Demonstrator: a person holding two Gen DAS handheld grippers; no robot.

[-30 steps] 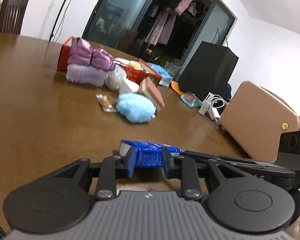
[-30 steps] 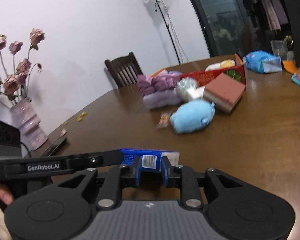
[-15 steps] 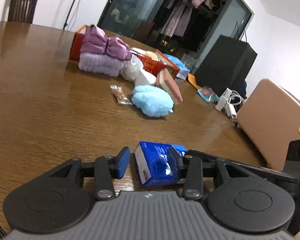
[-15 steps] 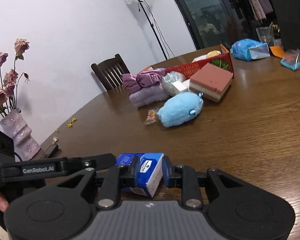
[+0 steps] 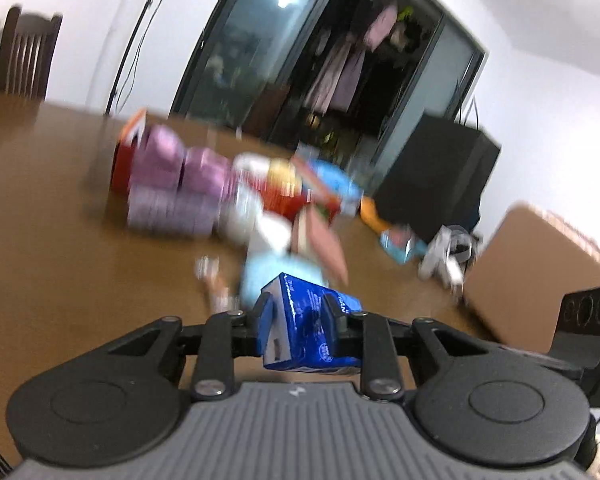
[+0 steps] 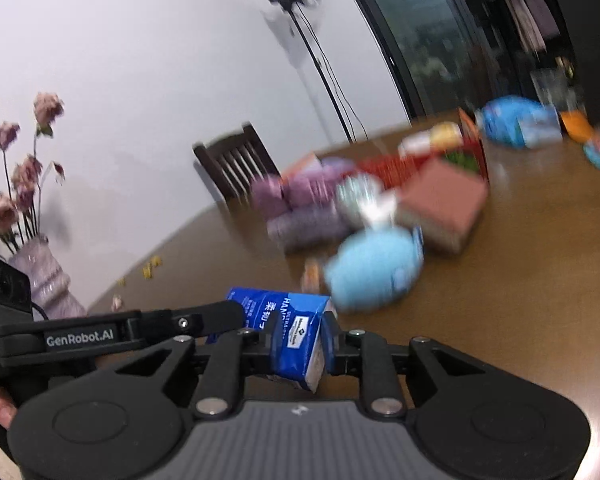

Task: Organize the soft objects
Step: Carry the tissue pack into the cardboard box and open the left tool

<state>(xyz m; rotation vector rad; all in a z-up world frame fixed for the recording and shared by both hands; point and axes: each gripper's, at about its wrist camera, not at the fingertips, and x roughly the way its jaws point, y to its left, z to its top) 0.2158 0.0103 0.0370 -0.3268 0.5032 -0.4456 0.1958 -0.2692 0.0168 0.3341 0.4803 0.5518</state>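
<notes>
A blue tissue pack [image 5: 300, 340] hangs tilted just above the brown table [image 5: 60, 272], held from both sides. My left gripper [image 5: 300, 312] has its pads pressed on the pack and its jaws are closing. In the right wrist view my right gripper [image 6: 300, 338] pinches the pack's [image 6: 268, 308] white-labelled end, its jaws closing too. The left gripper's finger [image 6: 204, 320] reaches in from the left there. Beyond the pack lies a light blue plush toy [image 6: 376, 276], blurred.
Farther back sit folded purple fabrics [image 5: 172, 188], a pink block [image 6: 444, 204] and a red box [image 5: 284, 196] with items. A tan case [image 5: 540, 272] and black box [image 5: 436, 176] stand right. A flower vase [image 6: 44, 280] stands left, a chair [image 6: 236, 168] behind.
The pack has come off the table and tipped onto its edge. The left jaws spread half a second ago and have gripped it again. Both grippers moved toward the pile.
</notes>
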